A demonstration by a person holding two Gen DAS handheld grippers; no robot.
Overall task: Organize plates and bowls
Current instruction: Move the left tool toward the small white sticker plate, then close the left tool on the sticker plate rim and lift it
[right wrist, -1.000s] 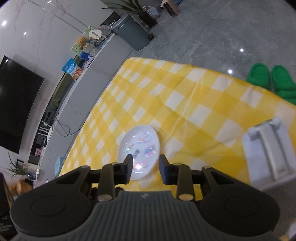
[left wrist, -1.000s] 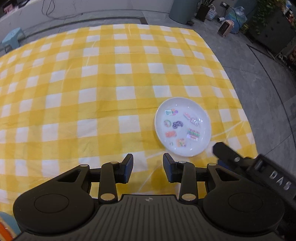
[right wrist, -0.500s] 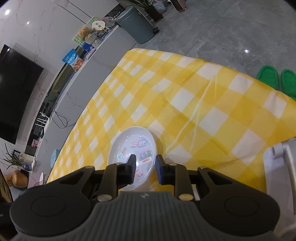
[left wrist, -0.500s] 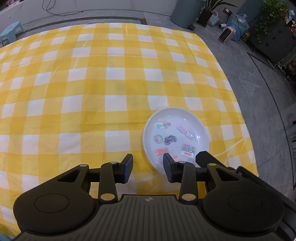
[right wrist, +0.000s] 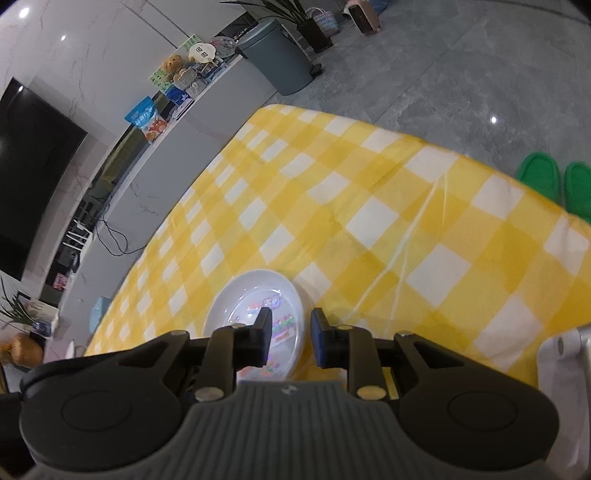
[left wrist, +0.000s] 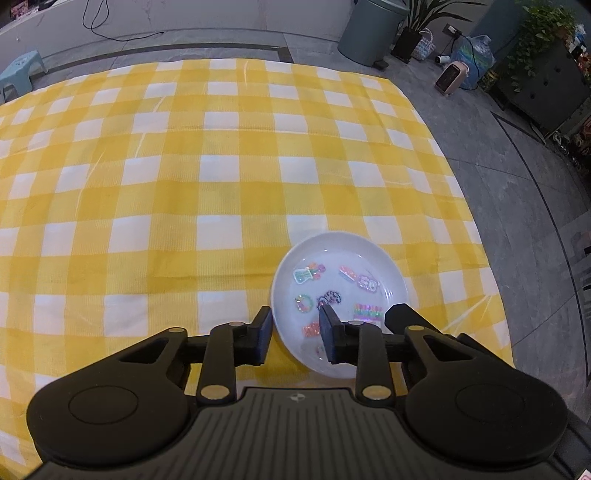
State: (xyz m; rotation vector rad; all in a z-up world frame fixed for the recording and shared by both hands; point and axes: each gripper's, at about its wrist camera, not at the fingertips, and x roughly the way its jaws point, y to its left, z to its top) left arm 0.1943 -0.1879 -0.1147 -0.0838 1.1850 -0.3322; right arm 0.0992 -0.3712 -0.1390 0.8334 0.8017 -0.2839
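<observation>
A white plate [left wrist: 338, 275] with colourful stickers inside lies on the yellow checked cloth [left wrist: 184, 177] near its right edge. My left gripper [left wrist: 294, 334] is open, its fingers straddling the plate's near-left rim. The plate also shows in the right wrist view [right wrist: 255, 302]. My right gripper [right wrist: 289, 334] is open around the plate's right rim, one finger over the plate and one outside it. A right gripper finger [left wrist: 400, 314] shows over the plate's near-right rim in the left wrist view.
A white stand [right wrist: 565, 354] sits at the cloth's near right corner. Beyond the cloth are grey floor, a grey bin [left wrist: 365, 29], potted plants, a small heater [left wrist: 448, 75], green slippers [right wrist: 554, 181] and a blue stool [left wrist: 18, 70].
Both grippers have moved in on the plate: the left one came forward and right until it straddles the rim, the right one closed the distance onto the opposite rim.
</observation>
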